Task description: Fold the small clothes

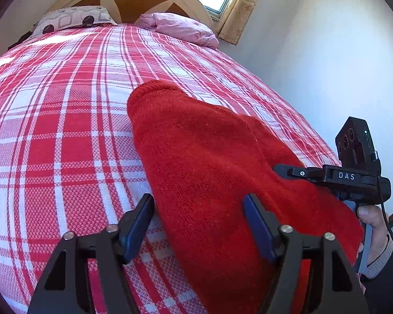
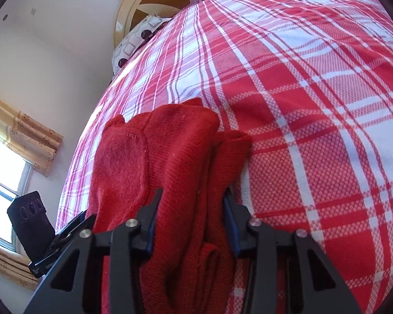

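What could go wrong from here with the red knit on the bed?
1. The right tool has several bunched layers of the knit between its fingers; a pull could grab or drag more layers than intended.
2. The left tool straddles only the knit's edge, one finger over the bedspread; closing may pinch the bedspread too.
3. Both tools sit near the bed's edge, so a loose fold might slide off.

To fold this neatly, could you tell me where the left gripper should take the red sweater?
Probably its near left edge, coming in low from the near side: that edge of the sweater lies flat on the bedspread, between the left gripper's open fingers, while the right gripper clamps the bunched side.
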A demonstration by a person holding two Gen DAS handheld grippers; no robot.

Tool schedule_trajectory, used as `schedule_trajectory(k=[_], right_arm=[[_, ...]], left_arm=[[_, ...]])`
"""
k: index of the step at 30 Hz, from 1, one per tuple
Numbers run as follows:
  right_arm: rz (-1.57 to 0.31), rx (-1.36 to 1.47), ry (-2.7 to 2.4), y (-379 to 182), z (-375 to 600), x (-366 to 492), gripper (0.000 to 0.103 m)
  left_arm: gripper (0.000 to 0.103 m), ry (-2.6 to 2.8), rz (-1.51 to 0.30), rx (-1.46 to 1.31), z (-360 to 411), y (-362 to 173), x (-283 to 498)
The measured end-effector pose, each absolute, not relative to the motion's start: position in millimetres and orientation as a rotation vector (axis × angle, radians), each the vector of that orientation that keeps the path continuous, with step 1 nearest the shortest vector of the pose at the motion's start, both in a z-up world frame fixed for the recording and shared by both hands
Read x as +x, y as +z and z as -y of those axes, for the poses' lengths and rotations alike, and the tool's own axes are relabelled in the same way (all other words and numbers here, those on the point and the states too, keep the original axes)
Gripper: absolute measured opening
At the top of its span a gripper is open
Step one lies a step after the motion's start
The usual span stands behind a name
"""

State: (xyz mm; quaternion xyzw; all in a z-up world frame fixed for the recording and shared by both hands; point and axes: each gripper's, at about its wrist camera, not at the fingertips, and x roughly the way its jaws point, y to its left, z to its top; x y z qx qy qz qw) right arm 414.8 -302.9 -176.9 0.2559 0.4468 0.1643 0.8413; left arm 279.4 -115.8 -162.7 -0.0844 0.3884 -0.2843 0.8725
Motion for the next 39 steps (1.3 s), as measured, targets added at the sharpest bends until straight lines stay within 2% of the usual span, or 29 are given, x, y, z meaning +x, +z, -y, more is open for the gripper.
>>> schedule_trajectory(k=[2, 6, 9, 27, 39], right_arm=[[-0.944, 0.536, 0.345, -175.8, 299.7, 416.7, 0.038], [-0.937, 0.532, 0.345, -173.0, 295.6, 415.4, 0.033], [-0.921, 0.534, 0.337, -169.4, 294.4, 412.8, 0.031], [-0.835, 0.521, 0.39, -141.4, 255.8, 386.8, 0.03], [-0.808, 0.536, 0.544, -118.2, 195.5, 376.9, 0.03]], left_arm=[[0.054, -0.591, -0.804, -0.162, 118.2, -161.1, 277.3], [0.032, -0.565, -0.773, -0.125, 121.0, -155.3, 270.9], [0.028, -0.548, -0.756, -0.116, 118.5, -150.2, 265.3], [0.025, -0.51, -0.674, -0.12, 84.2, -107.2, 223.7], [0.024, -0.409, -0.626, -0.095, 22.6, -82.4, 174.3]])
